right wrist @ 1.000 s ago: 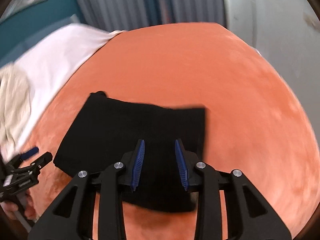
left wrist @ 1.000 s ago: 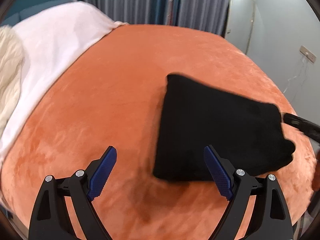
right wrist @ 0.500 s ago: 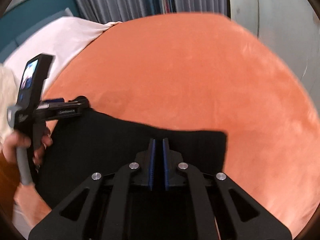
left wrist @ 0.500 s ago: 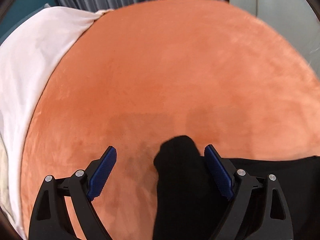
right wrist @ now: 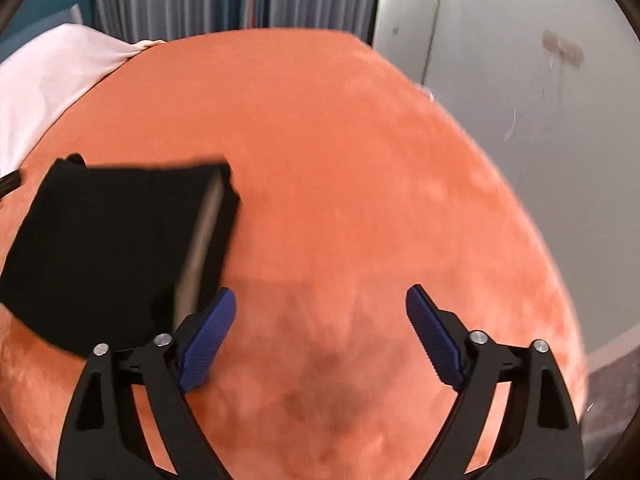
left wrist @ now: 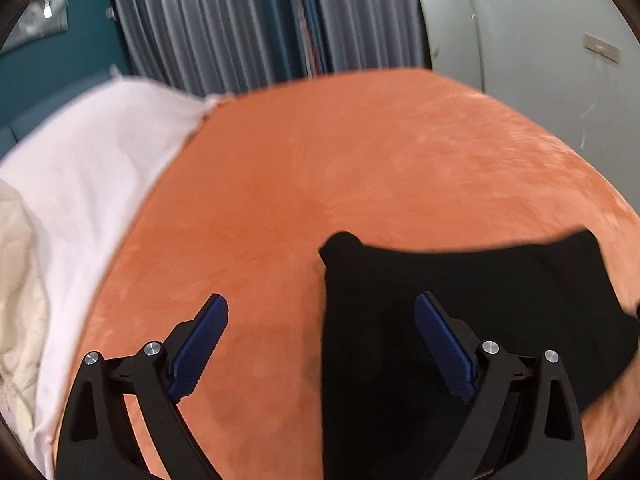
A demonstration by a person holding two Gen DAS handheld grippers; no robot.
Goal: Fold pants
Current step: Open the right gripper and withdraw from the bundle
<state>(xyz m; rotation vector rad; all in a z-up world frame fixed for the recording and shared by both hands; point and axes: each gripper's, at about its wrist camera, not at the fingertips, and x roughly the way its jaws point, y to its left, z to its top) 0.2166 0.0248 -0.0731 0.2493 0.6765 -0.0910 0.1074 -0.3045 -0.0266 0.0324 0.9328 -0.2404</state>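
Note:
The black pants (left wrist: 460, 300) lie folded into a rough rectangle on the orange bed cover (left wrist: 320, 160). My left gripper (left wrist: 320, 340) hovers over their left edge with its jaws opening wide. The right pad (left wrist: 444, 344) is above the cloth, the left pad (left wrist: 200, 344) above the bare cover, and neither presses on anything. In the right wrist view the pants (right wrist: 112, 248) lie to the left, with a grey strip (right wrist: 204, 240) showing along their right edge. My right gripper (right wrist: 320, 332) is just right of them, its jaws opening, with only orange cover between them.
A white sheet (left wrist: 88, 184) and a cream blanket (left wrist: 16, 300) cover the left side of the bed. Grey curtains (left wrist: 224, 28) hang behind it and a pale wall (right wrist: 540, 120) runs along the right. The bed's right edge (right wrist: 560, 280) drops off near my right gripper.
My right gripper, shut over the pants half a second ago, now stands wide and has shifted right, off the cloth. My left gripper has drawn back, so more of the pants shows.

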